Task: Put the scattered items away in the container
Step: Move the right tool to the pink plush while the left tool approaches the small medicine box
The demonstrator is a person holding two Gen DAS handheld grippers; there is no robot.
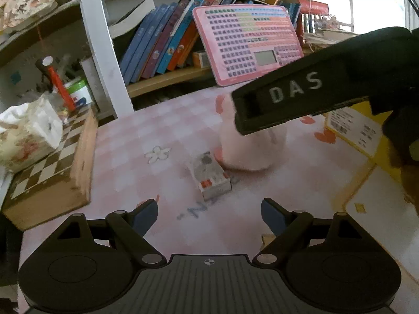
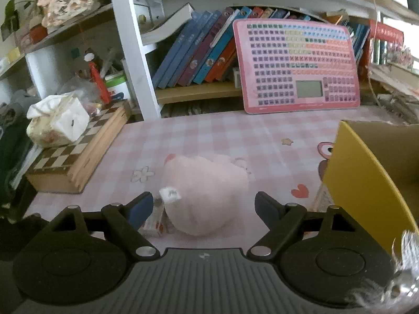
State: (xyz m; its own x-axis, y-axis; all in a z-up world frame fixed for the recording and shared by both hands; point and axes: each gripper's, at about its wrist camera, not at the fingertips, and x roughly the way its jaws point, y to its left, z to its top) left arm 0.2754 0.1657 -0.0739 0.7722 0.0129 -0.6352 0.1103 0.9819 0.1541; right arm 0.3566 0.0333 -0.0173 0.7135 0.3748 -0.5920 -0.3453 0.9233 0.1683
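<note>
Open tablecloth (image 2: 209,136) left of plush (image 2: 207,193); chessboard box (image 2: 78,162) blocks far left, yellow box (image 2: 366,188) blocks right.

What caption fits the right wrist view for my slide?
Open right tongs approach a pink plush toy on the checked tablecloth, yellow cardboard box alongside.

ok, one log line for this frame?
left tongs: open, empty | right tongs: open, empty | pink plush, small box: on table

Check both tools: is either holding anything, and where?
Nothing is held. The left tool and right tool are both open, clear of the pink plush and small box.
</note>
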